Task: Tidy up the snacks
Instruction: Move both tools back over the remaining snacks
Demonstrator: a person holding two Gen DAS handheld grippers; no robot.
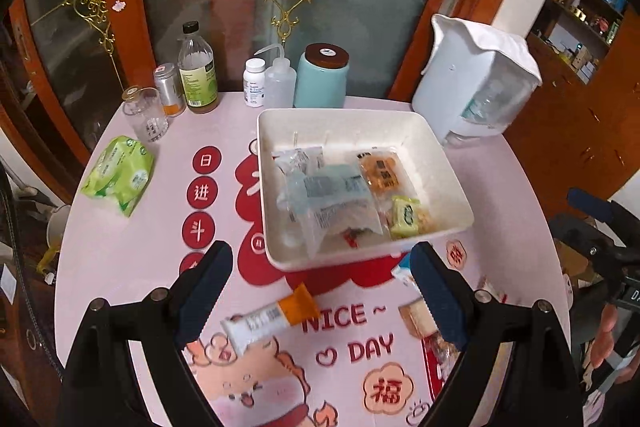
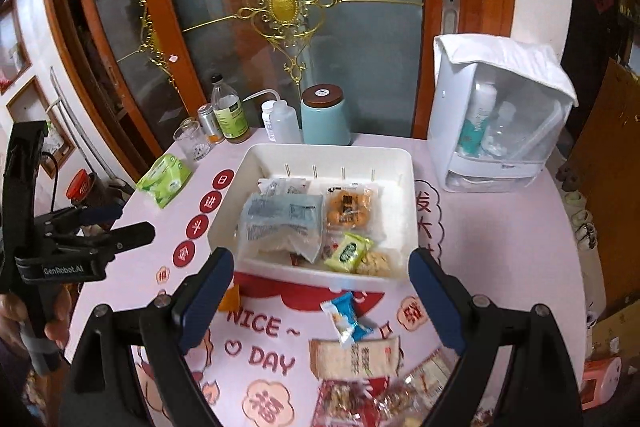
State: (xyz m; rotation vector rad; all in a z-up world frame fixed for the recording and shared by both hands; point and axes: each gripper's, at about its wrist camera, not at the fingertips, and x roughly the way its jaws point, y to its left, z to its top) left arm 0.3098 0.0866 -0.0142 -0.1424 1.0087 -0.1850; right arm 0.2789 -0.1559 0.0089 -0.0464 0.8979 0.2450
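Observation:
A white rectangular tray (image 1: 352,117) (image 2: 414,223) stands mid-table and holds several snack packets, among them a clear bag (image 1: 332,203), an orange cake packet (image 1: 380,173) and a green packet (image 1: 406,215). On the table in front of it lie a white-and-orange bar (image 1: 268,319), a blue-and-white candy (image 2: 346,315), a beige cracker pack (image 2: 356,355) and red packets (image 2: 360,401). My left gripper (image 1: 322,293) is open and empty above the bar. My right gripper (image 2: 322,301) is open and empty above the candy.
Along the back stand a glass (image 1: 144,113), a can, a bottle (image 1: 196,71), a pill jar, a squeeze bottle and a teal canister (image 1: 322,75). A white cabinet appliance (image 1: 478,83) stands back right. A green tissue pack (image 1: 120,175) lies left.

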